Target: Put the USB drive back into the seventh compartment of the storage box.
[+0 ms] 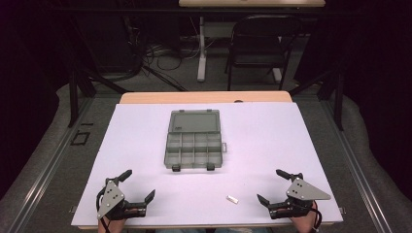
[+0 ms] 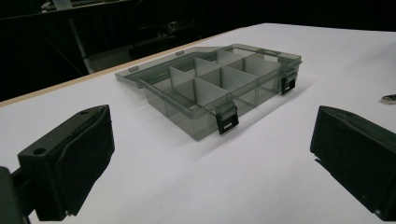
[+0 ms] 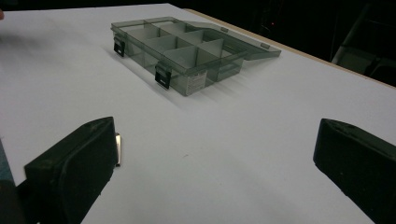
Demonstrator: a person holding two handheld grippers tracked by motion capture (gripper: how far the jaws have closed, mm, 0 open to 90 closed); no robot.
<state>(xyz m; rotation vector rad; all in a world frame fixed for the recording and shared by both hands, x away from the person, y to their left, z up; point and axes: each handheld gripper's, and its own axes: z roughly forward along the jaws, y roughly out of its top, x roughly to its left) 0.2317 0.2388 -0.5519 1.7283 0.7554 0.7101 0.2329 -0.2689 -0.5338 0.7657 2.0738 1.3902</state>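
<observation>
A smoky-grey plastic organizer box (image 1: 194, 145) lies open in the middle of the white sheet, its lid (image 1: 194, 121) folded back flat and its several compartments looking empty. The box (image 2: 219, 88) is ahead of my left jaws, and the box (image 3: 182, 49) lies ahead-left of my right jaws. A small white piece (image 1: 232, 199) lies near the front edge, also at the far right as the small piece (image 2: 388, 98) and beside my right gripper's left jaw as the piece (image 3: 118, 148). My left gripper (image 1: 137, 185) rests open at the front left. My right gripper (image 1: 273, 186) rests open at the front right.
The white sheet (image 1: 272, 141) covers a wooden table (image 1: 145, 97). Beyond the far edge stand a black folding chair (image 1: 260, 46), a table leg (image 1: 201, 48) and loose cables (image 1: 160, 58) on the floor. Black frame struts (image 1: 75, 92) flank the table.
</observation>
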